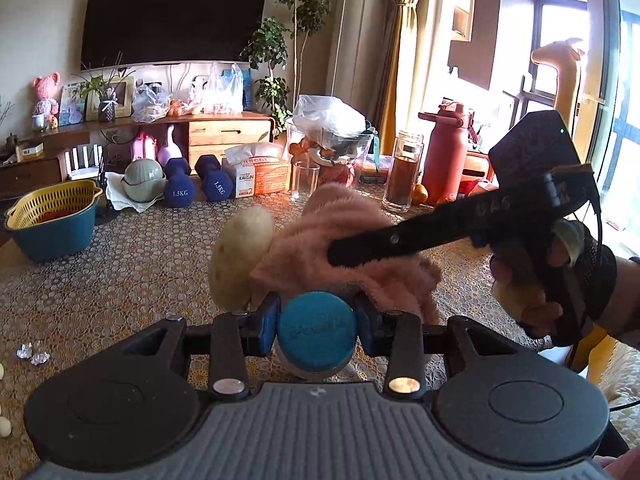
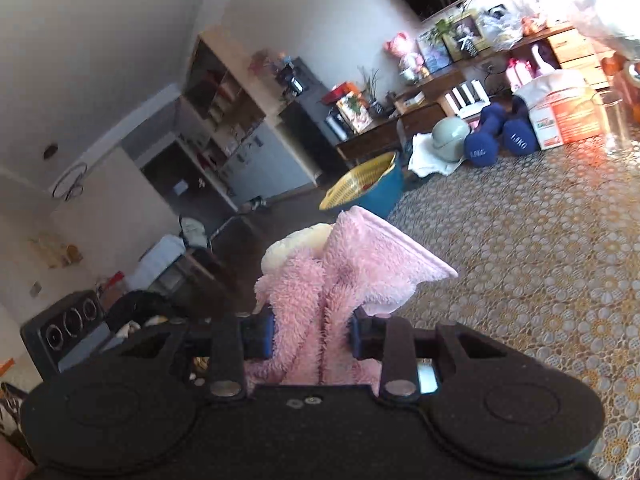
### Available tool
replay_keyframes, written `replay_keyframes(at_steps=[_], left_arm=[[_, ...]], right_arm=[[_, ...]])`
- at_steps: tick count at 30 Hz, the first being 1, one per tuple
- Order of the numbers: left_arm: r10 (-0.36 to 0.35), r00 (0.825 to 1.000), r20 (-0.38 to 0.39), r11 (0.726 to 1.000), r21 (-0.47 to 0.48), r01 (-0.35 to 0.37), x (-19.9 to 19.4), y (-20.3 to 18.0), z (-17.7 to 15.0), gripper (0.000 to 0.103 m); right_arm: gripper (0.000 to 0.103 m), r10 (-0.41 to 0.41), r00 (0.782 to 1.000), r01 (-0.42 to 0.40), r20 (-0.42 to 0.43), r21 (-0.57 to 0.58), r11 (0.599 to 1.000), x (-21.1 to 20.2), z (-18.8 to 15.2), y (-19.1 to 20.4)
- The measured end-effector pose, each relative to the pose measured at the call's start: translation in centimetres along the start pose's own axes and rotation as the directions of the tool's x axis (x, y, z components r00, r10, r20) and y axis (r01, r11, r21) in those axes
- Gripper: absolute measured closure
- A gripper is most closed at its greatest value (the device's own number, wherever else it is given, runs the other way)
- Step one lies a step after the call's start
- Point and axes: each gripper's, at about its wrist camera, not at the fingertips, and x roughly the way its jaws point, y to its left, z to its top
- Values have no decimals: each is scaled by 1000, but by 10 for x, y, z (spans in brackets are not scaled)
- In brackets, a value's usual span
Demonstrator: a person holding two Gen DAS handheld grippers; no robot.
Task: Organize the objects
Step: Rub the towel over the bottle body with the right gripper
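Left wrist view: left gripper [image 1: 316, 316] clamped on a blue-topped round thing [image 1: 316, 334], lower centre of frame, looks like a bottle cap or brush end, can't tell which. Pink fluffy cloth [image 1: 344, 248] sits mid-frame just beyond it, a cream sponge-like pad [image 1: 242, 260] touching its left side. Right gripper [image 1: 340, 256] comes in from the right edge, its black finger [image 1: 400, 238] laid across the cloth.

Right wrist view: right gripper [image 2: 312, 330] pinched on a bunch of the pink cloth [image 2: 352, 264], centre frame, cream pad [image 2: 296, 246] peeking behind it at upper left of the cloth. Lace-covered table [image 2: 520, 280] fills the right side; yellow-and-blue basket [image 2: 368, 190] above centre, well apart.

Judged step: wiping or wrapping the held item with the cloth. To do it well, hold the left grip firm, keep a thick bunch of pile between the right pads so the cloth doesn't slip, and avoid knocking the glass jar [image 1: 402, 172] at upper right.
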Motion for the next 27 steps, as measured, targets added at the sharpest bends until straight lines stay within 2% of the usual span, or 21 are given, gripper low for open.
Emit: replay_keyframes(at_steps=[2,6,8,11,17,20,24,25,27], left_arm=[[8,1000,-1,1000,-17,-8,-3,3,-3,64],[7,1000,0,997,-72,-7,-8,12,-12,64],[5,1000,5,995,-96,-4,-10,16,-15,64],[4,1000,11,993,-117,-2,-12,19,-19,64],[1,1000,12,990,-144,1,-11,23,-19,64],[1,1000,13,990,-140,1,-11,23,-20,64],[0,1000,14,991,-135,2,-12,22,-21,64],[0,1000,14,991,-135,2,-12,22,-21,64],[-1,1000,12,991,-132,3,-12,22,-21,64]], right_arm=[[71,-28,997,26,-65,-41,999,16,-7,4],[70,-51,995,46,-88,-55,997,27,-12,4],[70,-118,987,108,-107,-94,990,31,-15,4],[70,-180,976,170,-122,-87,982,35,-19,-3],[71,-316,940,306,-126,-91,948,35,-31,-18],[71,-411,902,388,-132,-170,906,33,-38,-14],[72,-560,819,492,-127,-349,798,36,-43,-5],[72,-582,806,508,-110,-377,775,33,-42,-1],[72,-578,813,513,-69,-381,769,21,-35,6]])
